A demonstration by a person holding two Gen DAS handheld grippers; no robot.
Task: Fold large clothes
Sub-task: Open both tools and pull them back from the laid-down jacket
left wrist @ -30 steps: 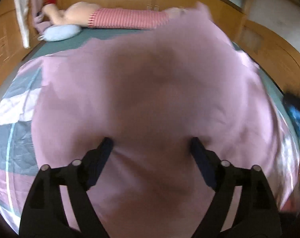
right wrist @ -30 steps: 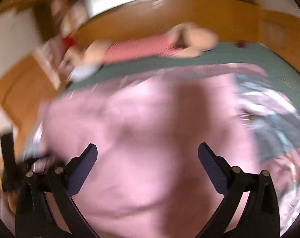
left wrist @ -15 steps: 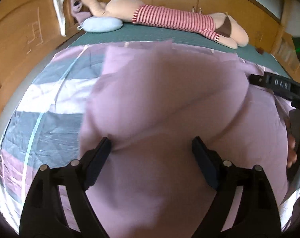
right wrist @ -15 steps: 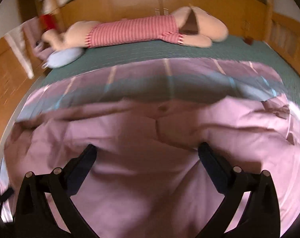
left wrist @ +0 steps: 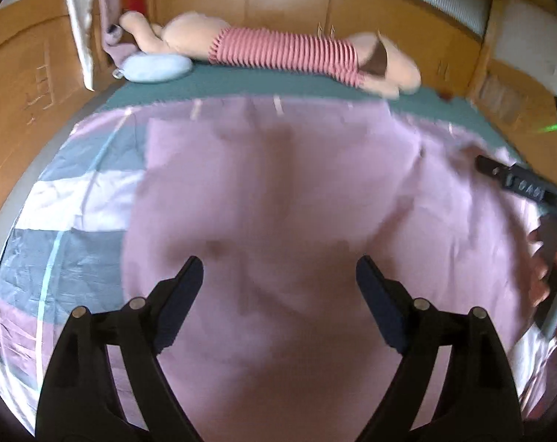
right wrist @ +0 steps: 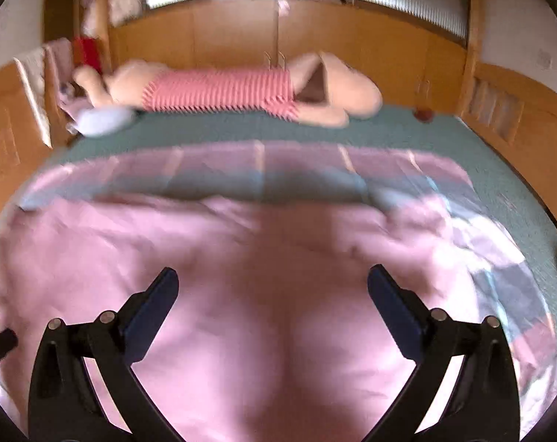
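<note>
white letters on the black side of the right gripper [left wrist: 514,182] at the edge of the left wrist view, blurred, looks like "das" but not sure. nothing else readable in either view.

Garment [left wrist: 278,202]: spread on the quilt [left wrist: 68,228], mid-bed.
Quilt: on the bed [right wrist: 499,169], showing left and right of the garment.
Plush doll [left wrist: 285,51]: lying crosswise at the bed's far end, behind the quilt.
Small cushion [left wrist: 156,68]: just beside the doll's left end.
Left tool [left wrist: 278,283]: over the garment's near part.
Right tool [right wrist: 272,294]: over the garment, right of the left tool.
</note>
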